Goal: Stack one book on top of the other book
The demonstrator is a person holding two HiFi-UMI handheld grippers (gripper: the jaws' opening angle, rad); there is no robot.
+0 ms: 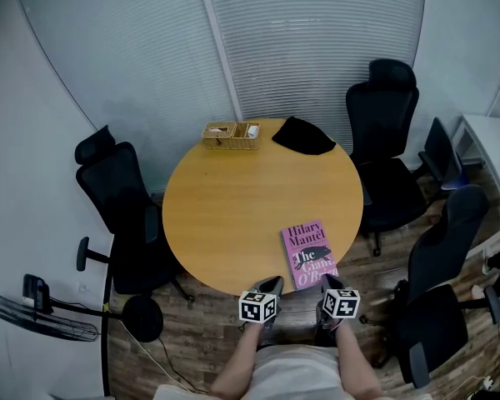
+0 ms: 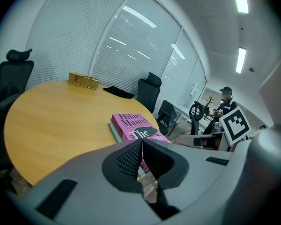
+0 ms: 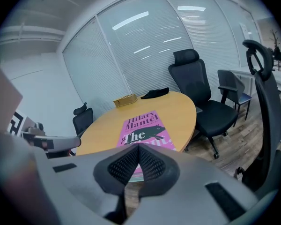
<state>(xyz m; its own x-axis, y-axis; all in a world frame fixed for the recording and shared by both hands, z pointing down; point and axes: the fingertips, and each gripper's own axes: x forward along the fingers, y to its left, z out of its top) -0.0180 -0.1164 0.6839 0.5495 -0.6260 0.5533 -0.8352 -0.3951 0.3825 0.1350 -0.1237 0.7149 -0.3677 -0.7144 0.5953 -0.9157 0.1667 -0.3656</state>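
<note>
head view: the pink book [image 1: 308, 254] lies flat at the near edge of the round tabletop [image 1: 233, 198], just ahead of the right gripper [image 1: 332, 282]. the left gripper [image 1: 272, 282] is beside it at the tabletop's rim. left gripper view: its fingers [image 2: 129, 159] are pressed together with nothing between them, the book ahead. right gripper view: fingers [image 3: 152, 163] likewise together and empty, the book straight ahead.

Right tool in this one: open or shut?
Shut. In the right gripper view the right tool has its jaws together with nothing between them; the pink book lies beyond on the table.
</note>
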